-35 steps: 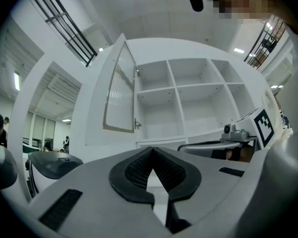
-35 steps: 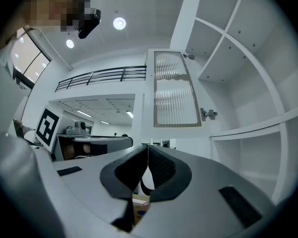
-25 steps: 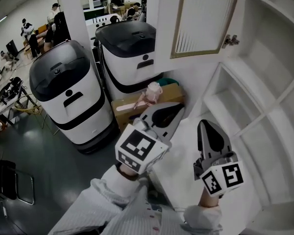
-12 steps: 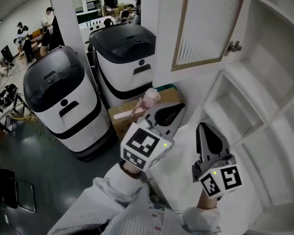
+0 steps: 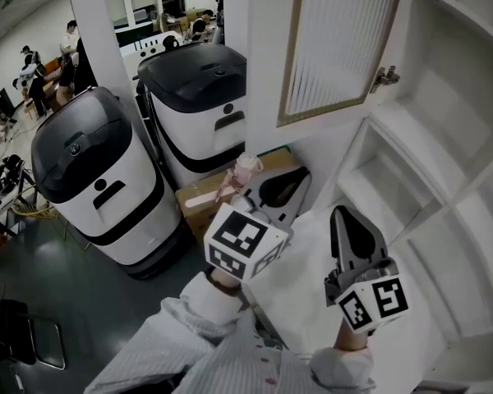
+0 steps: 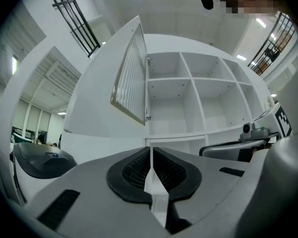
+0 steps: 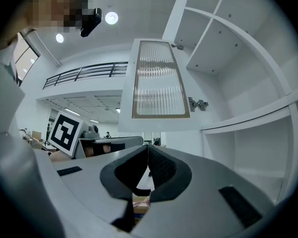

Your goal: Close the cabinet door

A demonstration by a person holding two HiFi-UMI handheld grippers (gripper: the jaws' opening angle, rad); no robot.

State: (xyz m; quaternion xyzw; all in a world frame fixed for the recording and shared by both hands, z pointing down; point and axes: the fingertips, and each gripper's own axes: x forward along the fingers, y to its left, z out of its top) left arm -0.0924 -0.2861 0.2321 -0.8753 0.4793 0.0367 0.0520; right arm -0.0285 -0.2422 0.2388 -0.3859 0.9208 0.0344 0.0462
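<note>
Both are clenched on nothing: our left tongs (image 5: 283, 189) and right tongs (image 5: 349, 224) sit side by side, low in front of the cabinet (image 5: 431, 146), and touch no part of it. The door (image 5: 337, 39) stands wide open above and ahead of them (ribbed glass in a thin frame). If we push on the glass, the closed tips may skid. Near the hinge (image 5: 384, 75) a push would barely swing it, and a hard shove would slam it.
</note>
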